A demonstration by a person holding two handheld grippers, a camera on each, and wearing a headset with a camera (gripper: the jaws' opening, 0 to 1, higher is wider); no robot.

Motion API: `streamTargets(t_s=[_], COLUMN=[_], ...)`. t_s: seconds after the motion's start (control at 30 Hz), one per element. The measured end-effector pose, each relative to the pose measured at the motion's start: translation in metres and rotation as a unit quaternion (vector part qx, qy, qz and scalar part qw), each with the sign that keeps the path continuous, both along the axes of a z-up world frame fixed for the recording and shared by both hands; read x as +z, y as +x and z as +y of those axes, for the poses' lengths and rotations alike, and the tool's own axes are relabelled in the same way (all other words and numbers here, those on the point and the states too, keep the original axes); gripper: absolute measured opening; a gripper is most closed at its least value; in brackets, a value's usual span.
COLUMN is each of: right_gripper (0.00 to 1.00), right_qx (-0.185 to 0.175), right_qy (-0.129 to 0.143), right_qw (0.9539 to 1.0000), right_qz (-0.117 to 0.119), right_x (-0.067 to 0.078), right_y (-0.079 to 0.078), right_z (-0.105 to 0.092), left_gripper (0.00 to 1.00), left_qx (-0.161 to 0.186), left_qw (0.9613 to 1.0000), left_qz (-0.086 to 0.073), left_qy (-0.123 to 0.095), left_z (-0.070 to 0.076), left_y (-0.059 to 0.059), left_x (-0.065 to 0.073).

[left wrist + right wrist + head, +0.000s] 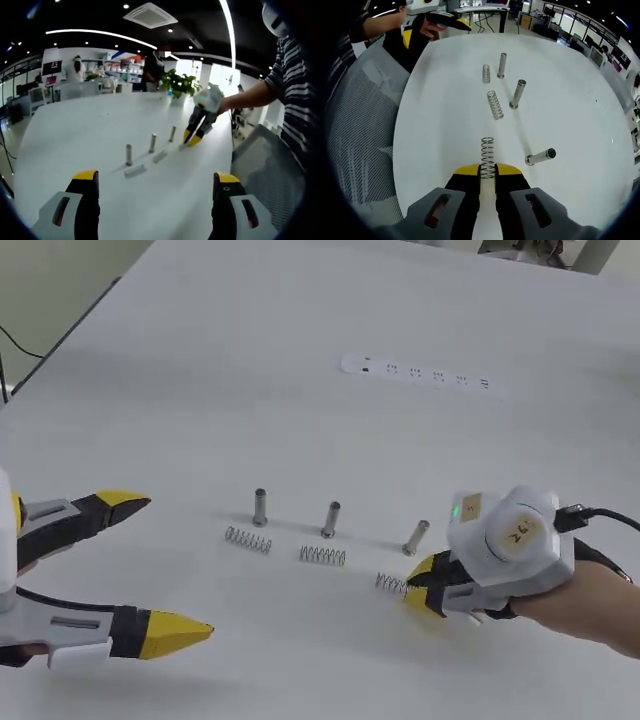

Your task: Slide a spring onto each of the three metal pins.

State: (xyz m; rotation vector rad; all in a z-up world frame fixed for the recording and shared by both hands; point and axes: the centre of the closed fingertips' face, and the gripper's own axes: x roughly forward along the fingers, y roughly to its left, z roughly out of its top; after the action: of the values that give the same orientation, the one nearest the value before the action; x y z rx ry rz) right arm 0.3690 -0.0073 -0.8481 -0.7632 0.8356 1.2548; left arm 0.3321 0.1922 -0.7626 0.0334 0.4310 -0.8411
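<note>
Left gripper (pixel 156 176) jaws spread wide, yellow tips low over the white worktop (pixel 75 130). Mid-worktop, three metal pins (pixel 153 142) in a row, two springs (pixel 135 171) lying just beside them. Toward the right edge, the right gripper (pixel 191 139) has its tips on the third spring (pixel 182 146).

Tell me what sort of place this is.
Probably an open-plan office or lab: a long white table with a power strip, a ceiling air-conditioning unit, a potted plant and a mesh office chair.
</note>
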Motion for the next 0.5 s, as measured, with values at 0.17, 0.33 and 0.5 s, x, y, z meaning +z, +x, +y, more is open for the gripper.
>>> streamTargets(t_s=[0.17,0.33,0.5], right_gripper=[0.08,0.08,0.08], right_qx=[0.016,0.035,0.052], right_qy=[0.005,0.013,0.019], right_qw=[0.9998,0.9992,0.9982], right_qz=[-0.007,-0.016,-0.024], right_x=[0.01,0.023,0.032], right_y=[-0.007,-0.014,-0.019], right_z=[0.004,0.013,0.021], left_gripper=[0.9,0.87,0.85], left_qx=[-0.012,-0.039,-0.071], left_qw=[0.9999,0.9992,0.9974], left_qz=[0.007,0.014,0.011], left_qy=[-0.001,0.0,-0.005], left_z=[-0.011,-0.03,-0.053], left_y=[-0.003,-0.01,-0.014], left_x=[-0.006,-0.013,-0.015])
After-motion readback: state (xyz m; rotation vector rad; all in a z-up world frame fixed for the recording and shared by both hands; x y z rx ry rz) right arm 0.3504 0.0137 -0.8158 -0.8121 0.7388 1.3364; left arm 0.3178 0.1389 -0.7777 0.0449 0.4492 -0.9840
